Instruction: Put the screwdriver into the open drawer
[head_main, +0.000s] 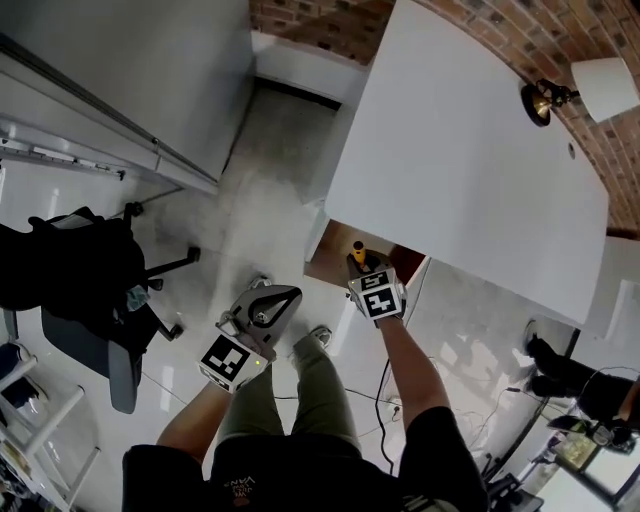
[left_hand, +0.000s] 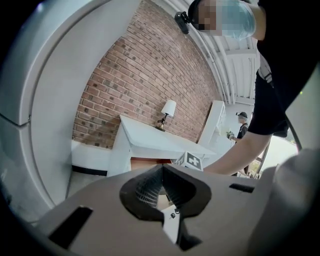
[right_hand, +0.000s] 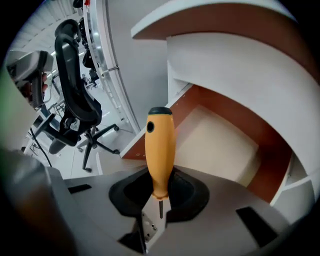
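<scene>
Far left of the head view: one black office chair (head_main: 95, 300) on the floor, not involved. Next, my left gripper (left_hand: 162, 172) in the lower middle: its fingers are pressed together with nothing between them, idle. Right of it is my right gripper (right_hand: 160, 189), pointing steeply down, its fingers clamped on the screwdriver (right_hand: 160, 147). They pinch the narrow end of the orange handle where the metal shaft starts. The fat handle with its black cap sticks out ahead, right over the open drawer (right_hand: 220, 145).

The drawer hangs out under the near edge of the white worktop (head_main: 470, 150) and looks bare inside. At upper right, one lamp (head_main: 590, 90) sits on the worktop.

Handling guess: light, rigid, smooth plastic handle, a bit slippery and round, so it will likely roll once let go. The grip near the shaft seems fine. It's not fragile, so a low release should do.

Counts: one screwdriver, one open drawer, two grippers, one chair, one lamp.
</scene>
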